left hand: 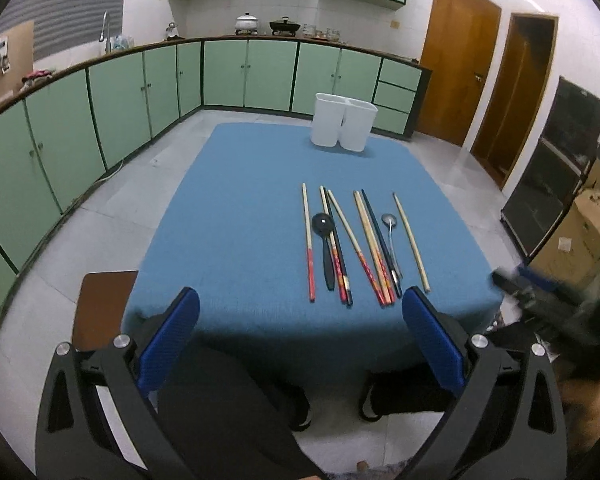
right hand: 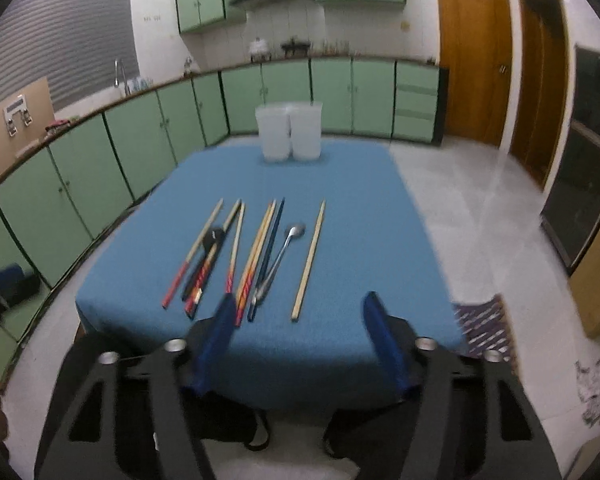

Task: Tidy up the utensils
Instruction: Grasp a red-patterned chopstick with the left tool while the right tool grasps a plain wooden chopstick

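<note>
Blue-clothed counter (left hand: 240,208): chopsticks (left hand: 366,248) and two spoons (left hand: 327,248) lie in a row, white holder (left hand: 342,126) at far edge. Both fingers pairs gape, empty; right view blurred, probably mid-approach. Descend squarely over one stick, pinch mid-shaft.

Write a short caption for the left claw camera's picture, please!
Open blue-padded left claw above blue-clothed table with wooden chopsticks, two spoons, white two-part holder.

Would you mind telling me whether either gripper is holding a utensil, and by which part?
Nothing is held: the left gripper and right gripper are both empty, short of the chopsticks.
</note>
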Demonstrator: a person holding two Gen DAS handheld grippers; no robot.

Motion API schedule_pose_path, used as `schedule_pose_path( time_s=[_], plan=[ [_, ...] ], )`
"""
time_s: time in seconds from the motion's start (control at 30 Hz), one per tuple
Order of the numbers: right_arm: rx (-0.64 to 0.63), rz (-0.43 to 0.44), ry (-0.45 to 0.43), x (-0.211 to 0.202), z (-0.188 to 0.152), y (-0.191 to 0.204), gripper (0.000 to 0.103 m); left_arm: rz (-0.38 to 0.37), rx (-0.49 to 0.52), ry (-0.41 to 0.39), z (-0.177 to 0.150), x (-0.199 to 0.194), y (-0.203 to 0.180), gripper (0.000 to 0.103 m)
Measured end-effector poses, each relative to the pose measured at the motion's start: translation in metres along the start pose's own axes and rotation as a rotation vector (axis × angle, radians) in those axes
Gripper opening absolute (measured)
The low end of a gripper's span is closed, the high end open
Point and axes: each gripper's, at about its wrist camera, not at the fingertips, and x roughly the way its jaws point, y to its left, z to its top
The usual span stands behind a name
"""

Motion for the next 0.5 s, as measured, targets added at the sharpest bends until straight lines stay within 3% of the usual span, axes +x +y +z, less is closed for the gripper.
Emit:
schedule_pose_path(
  time_s=[0.07,0.17,0.37,0.5],
  plan=[
    [0.023,0.022,0.037,0.029,-0.007,-0.002,0.048,0.017,0.000,-0.015,0.001,0.008,0.003,0.098],
    [0.018,0.022,0.029,0.055,-0.016,0.001,0.048,0.041,0.008,-0.015,-0.005,0.027,0.001,0.098],
    [-0.006,0.018,0.061,0.086,-0.021,0.002,0.047,0.016,0.017,0.123,-0.018,0.081,-0.006,0.098],
    [-0.015,0.015,0.082,0.103,-0.025,-0.008,0.040,0.042,0.038,0.154,-0.021,0.108,-0.004,0.098]
  ],
)
